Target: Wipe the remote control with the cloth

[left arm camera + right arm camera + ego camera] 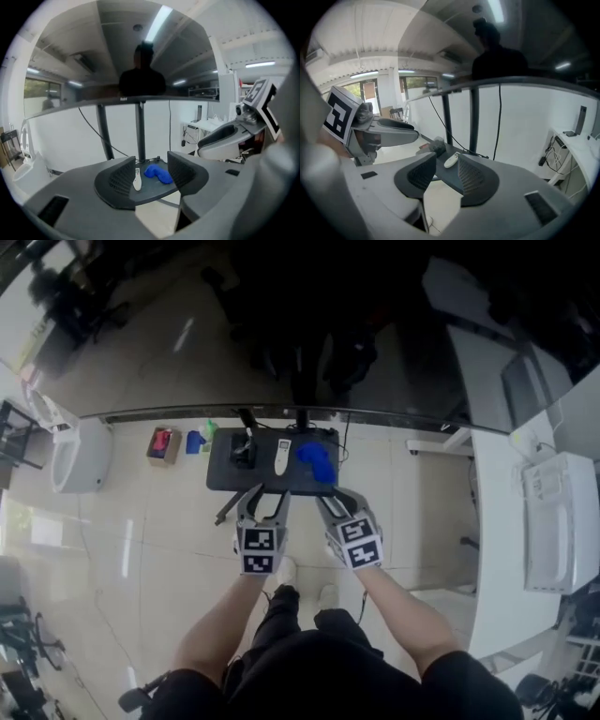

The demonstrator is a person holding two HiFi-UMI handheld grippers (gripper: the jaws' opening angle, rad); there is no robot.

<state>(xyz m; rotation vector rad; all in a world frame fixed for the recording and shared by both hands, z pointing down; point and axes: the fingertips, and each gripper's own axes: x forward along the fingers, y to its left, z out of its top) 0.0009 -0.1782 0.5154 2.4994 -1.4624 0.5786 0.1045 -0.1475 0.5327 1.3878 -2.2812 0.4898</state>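
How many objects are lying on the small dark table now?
3: a bulky black object at the dark table's left, a slim white plastic remote control in the middle, a crumpled blue cloth at the right. None seems hidden.

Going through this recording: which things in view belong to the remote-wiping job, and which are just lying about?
For the job:
- white remote
- blue cloth
- small dark table, where both lie

Lying about:
- black object at the table's left end
- box with something red in it, on the floor
- blue item and green item beside the box
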